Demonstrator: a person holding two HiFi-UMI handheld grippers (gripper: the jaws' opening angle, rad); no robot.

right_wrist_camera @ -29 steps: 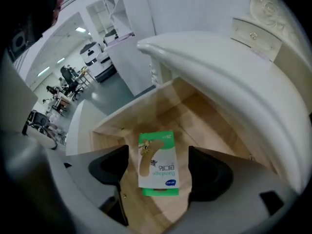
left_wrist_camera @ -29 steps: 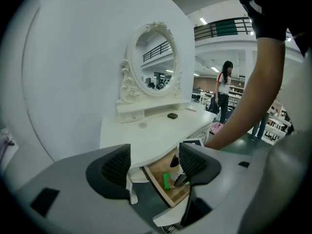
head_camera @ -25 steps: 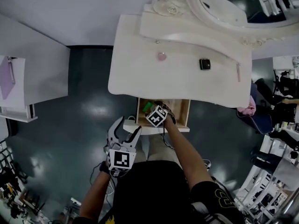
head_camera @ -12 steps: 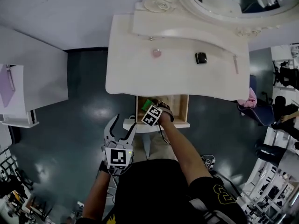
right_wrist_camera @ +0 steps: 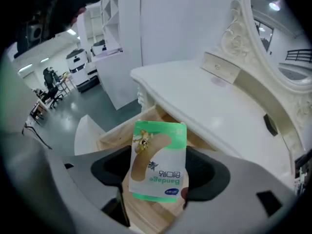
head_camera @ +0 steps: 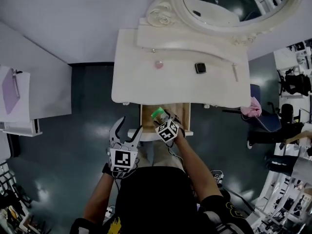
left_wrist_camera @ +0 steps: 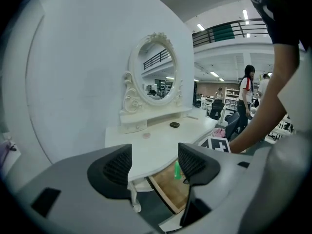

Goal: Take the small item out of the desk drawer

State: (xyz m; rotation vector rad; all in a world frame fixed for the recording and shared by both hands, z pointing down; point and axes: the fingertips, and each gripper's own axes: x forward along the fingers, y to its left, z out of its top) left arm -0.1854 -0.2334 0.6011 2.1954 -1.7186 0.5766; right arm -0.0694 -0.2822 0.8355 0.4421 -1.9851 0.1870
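Observation:
A green and white bandage box point(right_wrist_camera: 159, 161) stands upright between the pads of my right gripper point(right_wrist_camera: 159, 173), which is shut on its sides. It hangs just above the open wooden drawer point(right_wrist_camera: 113, 136) under the white dressing desk point(right_wrist_camera: 209, 101). From the head view, the right gripper point(head_camera: 161, 116) holds the green box point(head_camera: 157, 113) over the drawer point(head_camera: 182, 112). My left gripper point(head_camera: 128, 129) is open and empty, left of the drawer front. In the left gripper view, the left gripper point(left_wrist_camera: 155, 164) faces the desk, with the box point(left_wrist_camera: 177, 170) seen beyond it.
On the desk top lie a pink item point(head_camera: 159, 64), a small black box point(head_camera: 200, 68) and a thin stick point(head_camera: 235, 72). An ornate oval mirror point(head_camera: 229, 6) stands at the back. A white shelf unit point(head_camera: 29, 87) is at the left, a chair with pink cloth point(head_camera: 251, 111) at the right.
The right gripper stays at the drawer with the green box between its jaws. The left gripper has shifted a little towards the drawer front. The head view has tilted.

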